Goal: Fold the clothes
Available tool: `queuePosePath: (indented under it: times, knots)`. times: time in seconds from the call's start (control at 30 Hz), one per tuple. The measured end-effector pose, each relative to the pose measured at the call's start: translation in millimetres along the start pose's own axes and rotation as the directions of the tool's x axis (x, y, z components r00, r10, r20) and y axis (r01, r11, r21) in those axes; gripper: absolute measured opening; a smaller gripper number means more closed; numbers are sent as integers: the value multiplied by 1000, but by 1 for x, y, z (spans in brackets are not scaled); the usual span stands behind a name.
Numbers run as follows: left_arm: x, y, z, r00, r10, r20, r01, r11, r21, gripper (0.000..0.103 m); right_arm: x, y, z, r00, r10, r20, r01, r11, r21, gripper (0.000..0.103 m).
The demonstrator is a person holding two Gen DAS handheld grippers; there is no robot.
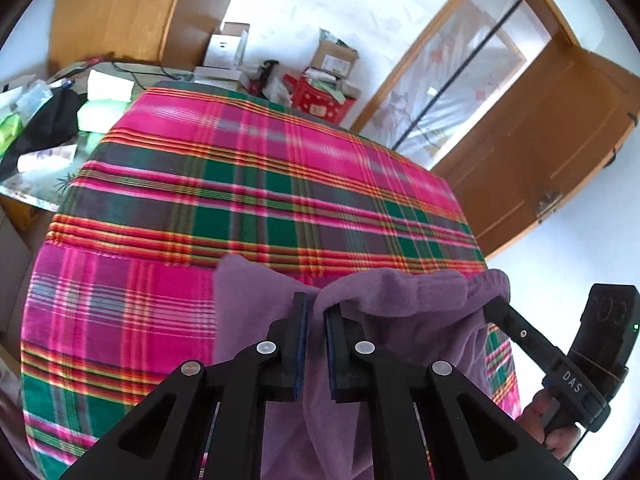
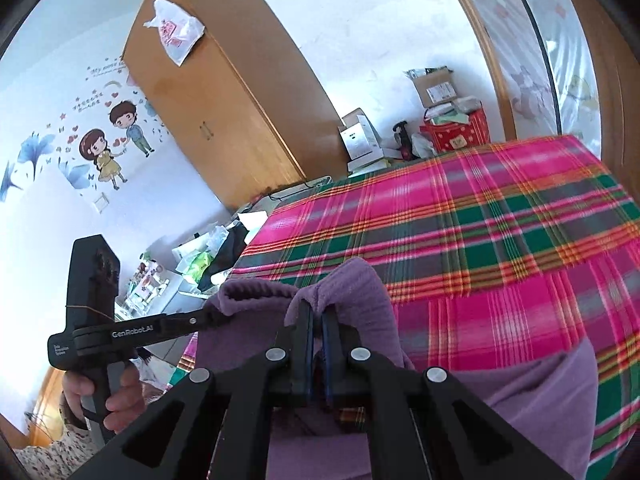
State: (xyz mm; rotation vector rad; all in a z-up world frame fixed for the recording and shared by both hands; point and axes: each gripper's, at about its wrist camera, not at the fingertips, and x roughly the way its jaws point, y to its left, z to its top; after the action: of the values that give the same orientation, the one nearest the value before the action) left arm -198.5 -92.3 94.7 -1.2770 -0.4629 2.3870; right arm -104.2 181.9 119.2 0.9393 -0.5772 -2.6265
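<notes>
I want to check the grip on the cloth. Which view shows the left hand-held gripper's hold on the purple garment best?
The left wrist view: the left hand-held gripper pinches a bunched fold of the purple garment between its fingers. The right wrist view shows that gripper only from the side, its tip reaching the garment's edge, the pinch hidden.

Soft, matt purple fleece garment (image 1: 400,320), nap slightly fuzzy, pinched in matt black plastic fingers (image 1: 298,340) with dull silver metal rivets. Underneath, woven plaid cloth (image 1: 240,184) in pink, green and orange, smooth and flat over the bed. Behind, a glossy varnished wood wardrobe (image 2: 224,92), a crinkled shiny plastic bag (image 2: 176,32) and plain cardboard boxes (image 2: 436,84).
</notes>
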Motion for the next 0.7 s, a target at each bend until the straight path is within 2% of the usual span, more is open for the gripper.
queuePosePath:
  times: [0.2, 0.3, 0.4, 0.47, 0.53, 0.63, 0.7]
  knots:
    - [-19, 19, 2, 998, 21, 56, -19, 999, -36, 7, 13, 12, 11, 1000, -3, -15, 2, 998, -55, 4]
    - [-13, 23, 2, 999, 7, 34, -6, 1000, -30, 7, 17, 13, 7, 999, 19, -31, -21, 999, -44, 4]
    - [-5, 21, 2, 1000, -10, 8, 10, 1000, -1, 18, 17, 10, 3, 999, 28, -32, -29, 999, -15, 4]
    - [1, 16, 1, 1000, -31, -4, 31, 999, 40, 36, 15, 6, 2, 999, 32, -29, -32, 999, 1, 4]
    - [4, 11, 0, 999, -39, -7, 40, 995, 96, 41, 14, 5, 2, 999, 29, -28, -29, 1000, 4, 4]
    - [11, -2, -7, 1000, -19, -3, 19, 971, 237, 56, 13, 3, 2, 999, 25, -31, -25, 1000, 6, 4]
    - [16, -7, -13, 1000, 7, 0, -7, 954, 301, 56, 13, 2, 1, 999, 27, -33, -27, 1000, 10, 4]
